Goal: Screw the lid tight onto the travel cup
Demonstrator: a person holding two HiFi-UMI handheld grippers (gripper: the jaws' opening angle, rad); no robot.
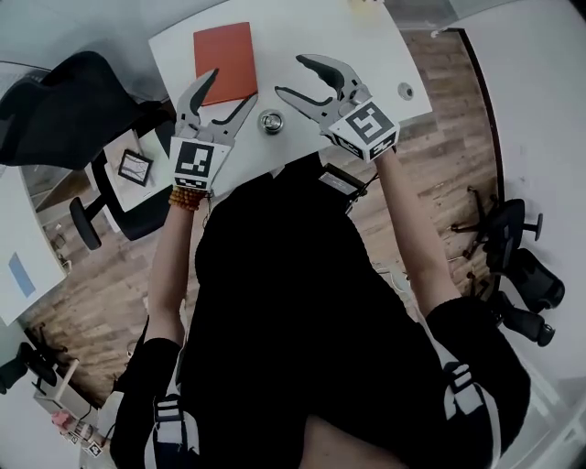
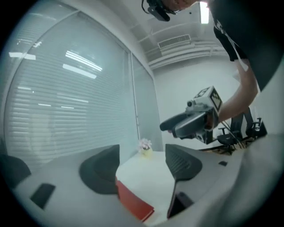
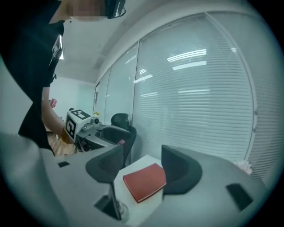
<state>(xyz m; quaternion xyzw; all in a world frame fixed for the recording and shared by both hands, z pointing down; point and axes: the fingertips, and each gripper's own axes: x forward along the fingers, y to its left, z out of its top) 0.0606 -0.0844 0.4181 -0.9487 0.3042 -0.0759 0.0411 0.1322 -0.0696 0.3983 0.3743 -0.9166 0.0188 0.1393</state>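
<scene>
**Pre-grasp: both tools empty, cup untouched**

Your left tool (image 1: pixel 231 92) and right tool (image 1: pixel 293 78) both stand wide, holding nothing, above the table (image 1: pixel 302 27). The travel cup (image 1: pixel 269 121) stands on the table between them. Its lid looks to be on top, but I can't tell if it's seated. Next, probably: steady the cup with one tool, twist with the other. Count: one travel cup, one red book (image 1: pixel 225 62), two tools.

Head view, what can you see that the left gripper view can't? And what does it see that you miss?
Only the head view shows the shiny metal cup, the wooden floor and the person's black top. Only the left gripper view shows the window blinds. Both show the red book, the white table and the right gripper, open and empty.
</scene>
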